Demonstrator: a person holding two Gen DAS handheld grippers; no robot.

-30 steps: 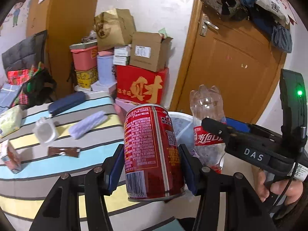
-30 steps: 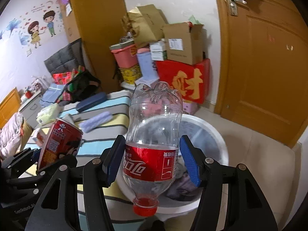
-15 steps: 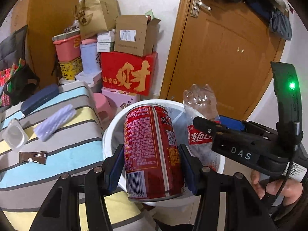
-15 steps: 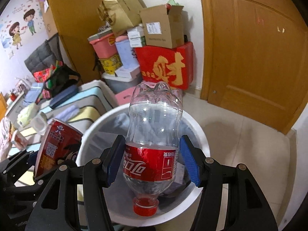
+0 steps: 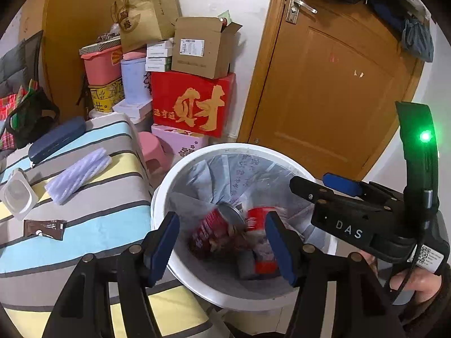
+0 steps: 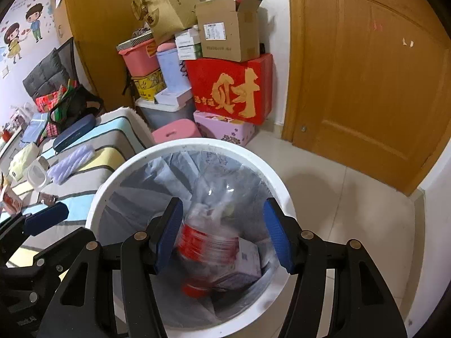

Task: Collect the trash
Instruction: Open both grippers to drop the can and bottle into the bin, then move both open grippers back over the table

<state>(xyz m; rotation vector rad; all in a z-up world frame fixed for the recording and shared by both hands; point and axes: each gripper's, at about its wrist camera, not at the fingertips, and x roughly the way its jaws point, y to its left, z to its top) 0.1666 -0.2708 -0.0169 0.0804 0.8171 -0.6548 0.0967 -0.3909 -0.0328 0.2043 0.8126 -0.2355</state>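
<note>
A white trash bin (image 5: 242, 148) lined with a clear bag stands beside the striped bed; it also shows in the right wrist view (image 6: 197, 143). My left gripper (image 5: 221, 245) is open and empty above the bin. A red can (image 5: 210, 229) lies blurred inside the bin below it. My right gripper (image 6: 222, 238) is open and empty over the bin. A clear cola bottle (image 6: 208, 239) with a red label is blurred inside the bin, beside a small box (image 6: 245, 264). The right gripper also shows in the left wrist view (image 5: 338, 194).
On the striped bed (image 5: 93, 225) lie a brown wrapper (image 5: 43, 228), a white plastic cup (image 5: 17, 194), a lilac roll (image 5: 77, 171) and a dark blue case (image 5: 56, 139). Stacked boxes (image 5: 191, 104) and a pink stool (image 5: 153, 152) stand behind the bin. A wooden door (image 5: 338, 84) is at right.
Both grippers have opened. The red can has dropped out of the left gripper and the cola bottle out of the right gripper, both into the bin. Both views have tilted down toward the bin.
</note>
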